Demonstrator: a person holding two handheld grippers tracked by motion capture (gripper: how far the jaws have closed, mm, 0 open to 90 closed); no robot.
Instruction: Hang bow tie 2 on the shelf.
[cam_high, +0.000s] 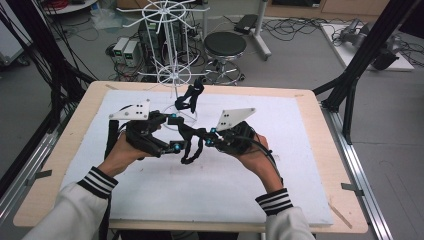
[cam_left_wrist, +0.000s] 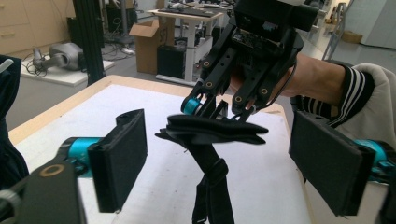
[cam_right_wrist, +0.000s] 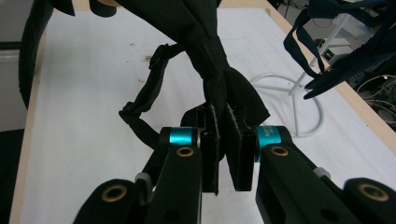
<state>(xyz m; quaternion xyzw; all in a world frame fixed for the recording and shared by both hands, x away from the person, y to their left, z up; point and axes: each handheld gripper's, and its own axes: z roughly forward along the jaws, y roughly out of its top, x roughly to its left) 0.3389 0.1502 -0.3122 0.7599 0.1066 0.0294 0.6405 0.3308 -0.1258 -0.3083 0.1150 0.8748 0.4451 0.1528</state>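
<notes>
A black fabric strap with a folded, bow-like end (cam_high: 192, 150) hangs between both grippers above the white mat. My right gripper (cam_right_wrist: 223, 144) is shut on that folded end (cam_right_wrist: 233, 88), and the strap (cam_right_wrist: 205, 46) runs up and away from its pads. The left gripper view looks at the right gripper (cam_left_wrist: 219, 109) head-on, pinching the flat fold (cam_left_wrist: 215, 130) while a strap (cam_left_wrist: 210, 186) dangles below. My left gripper (cam_left_wrist: 223, 163) is open, one pad (cam_left_wrist: 119, 158) on each side of the strap without touching it. In the high view the left gripper (cam_high: 174, 133) faces the right gripper (cam_high: 210, 138).
A white wire rack (cam_high: 170, 30) stands at the table's far edge, its ring base (cam_right_wrist: 299, 102) on the mat. Another black strap (cam_high: 190, 97) hangs from it. The white mat (cam_high: 250, 190) covers the wooden table (cam_high: 320, 150). A stool (cam_high: 225, 45) and cables lie beyond.
</notes>
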